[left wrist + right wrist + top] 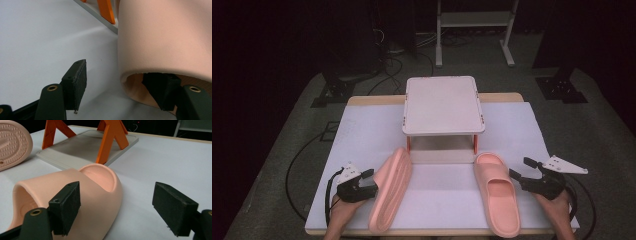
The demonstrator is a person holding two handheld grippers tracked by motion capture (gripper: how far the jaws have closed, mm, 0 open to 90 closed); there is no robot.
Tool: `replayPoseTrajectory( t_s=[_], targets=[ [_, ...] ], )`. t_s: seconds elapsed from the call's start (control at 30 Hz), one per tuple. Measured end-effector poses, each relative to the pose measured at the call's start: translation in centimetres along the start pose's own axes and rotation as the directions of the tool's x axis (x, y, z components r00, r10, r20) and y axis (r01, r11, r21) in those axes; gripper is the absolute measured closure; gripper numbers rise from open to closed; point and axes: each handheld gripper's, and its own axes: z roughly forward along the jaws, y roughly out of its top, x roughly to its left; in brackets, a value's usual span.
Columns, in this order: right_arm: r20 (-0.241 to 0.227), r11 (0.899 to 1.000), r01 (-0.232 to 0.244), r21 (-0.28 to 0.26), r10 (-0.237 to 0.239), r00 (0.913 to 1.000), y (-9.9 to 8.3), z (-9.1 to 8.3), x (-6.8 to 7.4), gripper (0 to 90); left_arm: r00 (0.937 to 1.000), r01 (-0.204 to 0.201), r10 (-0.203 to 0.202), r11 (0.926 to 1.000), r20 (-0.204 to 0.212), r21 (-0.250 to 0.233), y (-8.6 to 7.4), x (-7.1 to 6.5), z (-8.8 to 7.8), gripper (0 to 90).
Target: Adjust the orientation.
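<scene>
White desk [512, 120] on a dark carpeted floor. Two pink slippers lie near the front edge. The left slipper [391, 189] is tipped on its side, sole ridges facing up and right. The left gripper [362, 184] touches its outer side: one jaw is tucked under the strap, the other stands clear beside it, half open. The right slipper [497, 200] sits upright. The right gripper [524, 176] holds nothing, jaws wide, just beside its strap. Behind both stands a white rack [443, 105] on orange legs.
</scene>
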Motion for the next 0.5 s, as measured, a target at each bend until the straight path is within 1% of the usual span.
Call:
replayPoseTrajectory(
  t_s=[0.07, 0.13, 0.5],
  targets=[
    [-0.001, 1.0, 0.002, 0.003, -0.002, 1.0, 0.0, 0.05, 0.03, 22.1, 0.9999, 0.007, -0.007, 1.0, 0.01, -0.001, 0.01, -0.09, 0.08, 35.9],
    [-0.002, 1.0, 0.0, 0.007, 0.0, 1.0, 0.0, 0.08, 0.06, 22.1, 0.9999, 0.006, -0.006, 0.9999, 0.013, -0.009, 0.06, -0.21, 0.2, 37.2],
    [-0.002, 1.0, 0.002, 0.007, -0.002, 1.0, 0.0, 0.18, 0.07, 22.1, 0.9995, 0.002, -0.002, 0.9999, 0.033, -0.014, 0.32, -0.69, 0.48, 38.8]
  ],
)
